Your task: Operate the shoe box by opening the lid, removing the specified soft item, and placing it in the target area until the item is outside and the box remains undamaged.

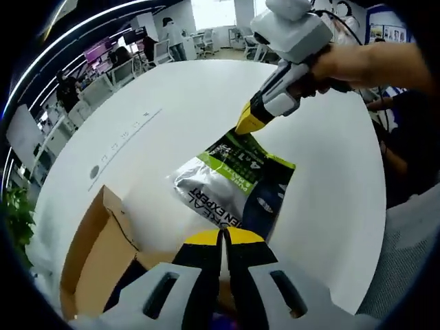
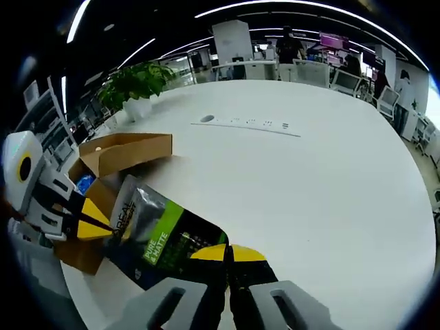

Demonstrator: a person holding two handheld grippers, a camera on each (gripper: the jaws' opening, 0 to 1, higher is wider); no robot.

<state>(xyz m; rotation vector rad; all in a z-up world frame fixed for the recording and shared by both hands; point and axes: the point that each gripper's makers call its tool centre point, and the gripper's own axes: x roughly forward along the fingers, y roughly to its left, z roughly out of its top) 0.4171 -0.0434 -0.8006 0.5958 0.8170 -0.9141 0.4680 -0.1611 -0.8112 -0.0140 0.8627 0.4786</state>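
Note:
A soft pouch (image 1: 234,182) in silver, green and dark blue hangs stretched between both grippers, just over the white table (image 1: 185,103). My left gripper (image 1: 223,237) is shut on its near edge. The right gripper (image 1: 251,122), held by a hand, pinches the far edge. In the right gripper view the pouch (image 2: 165,240) runs from my right gripper (image 2: 227,253), shut on it, to the left gripper (image 2: 93,221) beside the box. The brown cardboard shoe box (image 1: 96,254) stands open with its lid flap (image 2: 127,148) raised, and something blue (image 2: 84,183) lies inside.
A socket strip (image 2: 247,124) is set into the table (image 2: 330,192). A potted plant (image 2: 137,82) stands at the table's edge behind the box. Desks, chairs and people (image 1: 172,31) fill the office beyond. A person's sleeve (image 1: 412,240) is at the right.

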